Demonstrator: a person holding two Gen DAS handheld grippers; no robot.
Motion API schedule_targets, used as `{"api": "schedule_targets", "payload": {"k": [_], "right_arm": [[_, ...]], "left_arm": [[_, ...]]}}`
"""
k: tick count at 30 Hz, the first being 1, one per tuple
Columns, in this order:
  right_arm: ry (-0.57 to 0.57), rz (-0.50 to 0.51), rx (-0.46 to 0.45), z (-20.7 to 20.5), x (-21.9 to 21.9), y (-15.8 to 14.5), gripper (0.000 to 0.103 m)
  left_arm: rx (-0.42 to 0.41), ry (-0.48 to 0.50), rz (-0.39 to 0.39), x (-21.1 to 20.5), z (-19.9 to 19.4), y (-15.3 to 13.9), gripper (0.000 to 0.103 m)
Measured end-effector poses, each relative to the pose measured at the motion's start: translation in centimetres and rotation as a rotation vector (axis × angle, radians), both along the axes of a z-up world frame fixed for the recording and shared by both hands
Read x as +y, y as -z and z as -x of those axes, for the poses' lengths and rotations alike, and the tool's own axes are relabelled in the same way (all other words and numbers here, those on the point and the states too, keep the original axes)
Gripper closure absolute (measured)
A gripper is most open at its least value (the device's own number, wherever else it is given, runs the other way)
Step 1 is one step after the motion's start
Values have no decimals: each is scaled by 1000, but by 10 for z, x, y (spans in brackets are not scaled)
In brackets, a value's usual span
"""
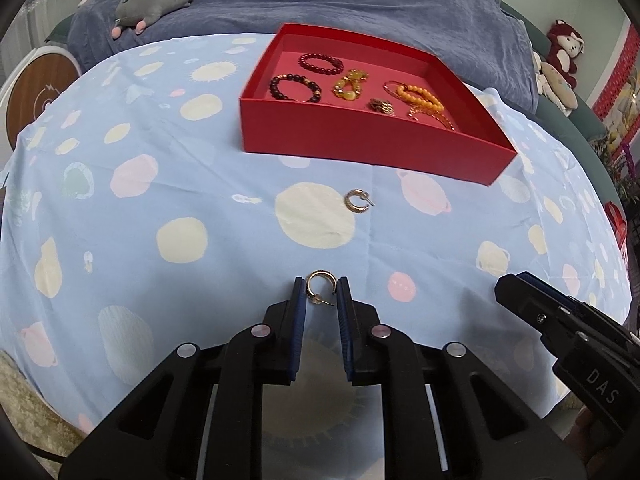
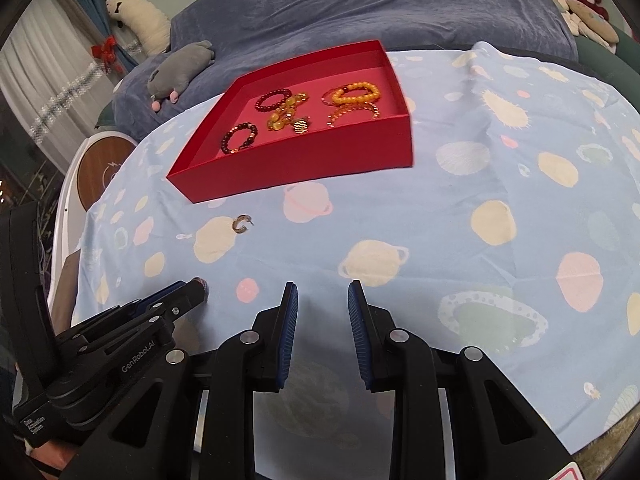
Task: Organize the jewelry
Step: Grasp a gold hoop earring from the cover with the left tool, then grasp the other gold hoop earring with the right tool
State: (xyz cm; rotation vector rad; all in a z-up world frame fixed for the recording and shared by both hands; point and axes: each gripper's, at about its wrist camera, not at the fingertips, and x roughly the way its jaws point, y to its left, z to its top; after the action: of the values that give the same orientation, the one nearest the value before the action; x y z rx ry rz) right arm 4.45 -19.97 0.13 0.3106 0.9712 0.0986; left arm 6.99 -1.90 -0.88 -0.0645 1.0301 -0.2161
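— Left gripper is pinching a gold hoop earring low over the bench?
— Yes; its twin is lying near the red box's front wall.
— Right gripper?
— Spread, hovering over open cloth.

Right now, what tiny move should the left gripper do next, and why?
Probably close the left gripper a little more. A gold earring sits between its fingertips, but whether they are pinching it yet is unclear. Once it is held, it can go into the red box with the bracelets. A second earring lies on the cloth, and the right gripper is open and empty.
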Motion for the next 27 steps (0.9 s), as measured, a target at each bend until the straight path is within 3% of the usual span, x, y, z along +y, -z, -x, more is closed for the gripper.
{"api": "schedule_targets", "payload": {"k": [18,27], "right_arm": [[-121,31,-12,-59,60,8,76],[-137,51,1,-80,67,16,76]], "left_arm": [[12,-74,45,33,-13,4,88],[19,-87,66,39,-17,6,88]]}}
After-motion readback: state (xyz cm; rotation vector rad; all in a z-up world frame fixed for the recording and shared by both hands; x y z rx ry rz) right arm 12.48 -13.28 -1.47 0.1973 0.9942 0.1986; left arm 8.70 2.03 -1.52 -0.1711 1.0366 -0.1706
